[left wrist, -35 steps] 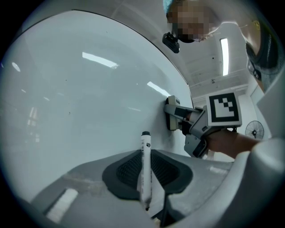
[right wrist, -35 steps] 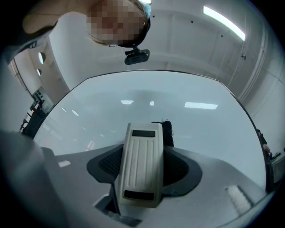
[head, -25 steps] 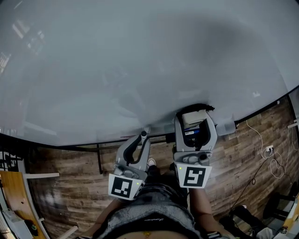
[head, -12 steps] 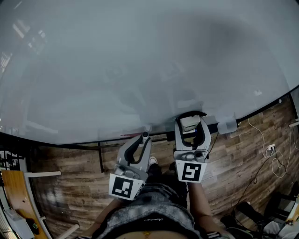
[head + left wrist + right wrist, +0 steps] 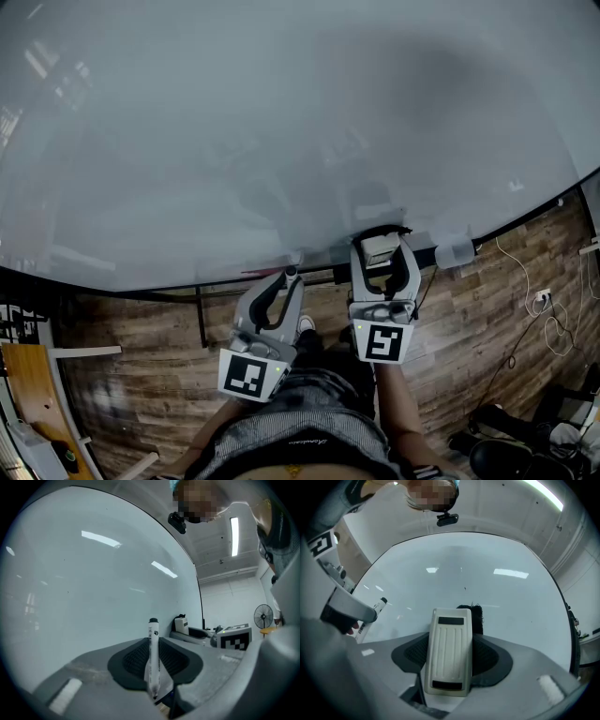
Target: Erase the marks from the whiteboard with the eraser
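Note:
A large whiteboard (image 5: 281, 122) fills the upper part of the head view, and no marks show on it. My right gripper (image 5: 380, 240) is shut on a white eraser (image 5: 379, 249) just below the board's lower edge. In the right gripper view the eraser (image 5: 449, 656) stands between the jaws, its black felt (image 5: 476, 618) toward the board (image 5: 464, 569). My left gripper (image 5: 289, 274) sits beside it, shut on a white marker (image 5: 153, 651) with a black cap. That marker (image 5: 371, 617) also shows at the left of the right gripper view.
A grey block (image 5: 456, 251) sits on the board's ledge to the right of the eraser. Below are a wooden floor (image 5: 141, 375), the board's black stand frame (image 5: 200, 323), cables (image 5: 539, 314) at the right, and the person's shoe (image 5: 306, 326). A floor fan (image 5: 263, 617) stands far off.
The right gripper with the eraser has dropped slightly down and left, drawing back from the board's lower edge. The left gripper and marker have stayed put.

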Demonstrator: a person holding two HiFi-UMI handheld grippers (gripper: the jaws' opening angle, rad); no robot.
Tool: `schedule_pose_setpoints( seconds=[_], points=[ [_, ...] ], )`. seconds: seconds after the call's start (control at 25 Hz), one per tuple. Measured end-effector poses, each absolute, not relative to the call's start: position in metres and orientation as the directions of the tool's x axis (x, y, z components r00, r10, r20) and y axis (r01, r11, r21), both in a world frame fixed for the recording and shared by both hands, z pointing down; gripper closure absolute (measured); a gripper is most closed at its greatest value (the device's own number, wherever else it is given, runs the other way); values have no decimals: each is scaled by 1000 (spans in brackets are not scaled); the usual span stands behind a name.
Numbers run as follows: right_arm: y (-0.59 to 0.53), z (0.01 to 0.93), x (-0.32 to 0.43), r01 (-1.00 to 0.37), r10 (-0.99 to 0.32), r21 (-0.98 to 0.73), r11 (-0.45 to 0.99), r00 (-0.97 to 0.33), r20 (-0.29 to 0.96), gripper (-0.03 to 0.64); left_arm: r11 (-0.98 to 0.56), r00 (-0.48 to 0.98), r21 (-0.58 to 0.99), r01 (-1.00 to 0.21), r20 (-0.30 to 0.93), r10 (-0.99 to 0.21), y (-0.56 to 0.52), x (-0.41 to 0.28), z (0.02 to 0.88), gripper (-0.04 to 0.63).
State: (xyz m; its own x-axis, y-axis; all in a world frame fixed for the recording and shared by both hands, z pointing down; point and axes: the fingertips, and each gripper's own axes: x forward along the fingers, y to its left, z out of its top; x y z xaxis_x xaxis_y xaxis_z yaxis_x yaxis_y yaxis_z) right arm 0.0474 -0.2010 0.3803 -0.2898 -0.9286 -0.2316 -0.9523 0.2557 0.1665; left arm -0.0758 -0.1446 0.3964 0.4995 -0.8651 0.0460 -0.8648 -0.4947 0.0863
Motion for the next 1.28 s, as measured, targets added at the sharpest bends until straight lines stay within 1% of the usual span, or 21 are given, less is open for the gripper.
schedule_pose_setpoints(
  seconds=[0.16,0.32,0.48,0.84,1.12,1.28],
  points=[
    [-201,370,48,-958,-932,142,250,-278,-235,357,-508,513,90,-857,39,-858,-145,-71,395,525],
    [-200,341,47,-952,-921,181,246,-288,-263,356,-520,525,96,-848,32,-850,-146,-68,393,525],
    [-203,304,55,-955,-900,154,254,-292,-323,356,-528,532,100,-843,19,-846,-151,-61,391,525],
    [-198,234,56,-955,-874,164,249,-294,-386,356,-534,536,110,-838,-18,-844,-155,-60,381,525],
    [-202,201,61,-954,-866,180,241,-295,-403,354,-536,539,125,-835,-18,-842,-161,-56,383,525],
    [-199,201,61,-954,-857,190,231,-292,-424,354,-549,549,87,-831,-35,-835,-160,-56,384,525]
  ],
)
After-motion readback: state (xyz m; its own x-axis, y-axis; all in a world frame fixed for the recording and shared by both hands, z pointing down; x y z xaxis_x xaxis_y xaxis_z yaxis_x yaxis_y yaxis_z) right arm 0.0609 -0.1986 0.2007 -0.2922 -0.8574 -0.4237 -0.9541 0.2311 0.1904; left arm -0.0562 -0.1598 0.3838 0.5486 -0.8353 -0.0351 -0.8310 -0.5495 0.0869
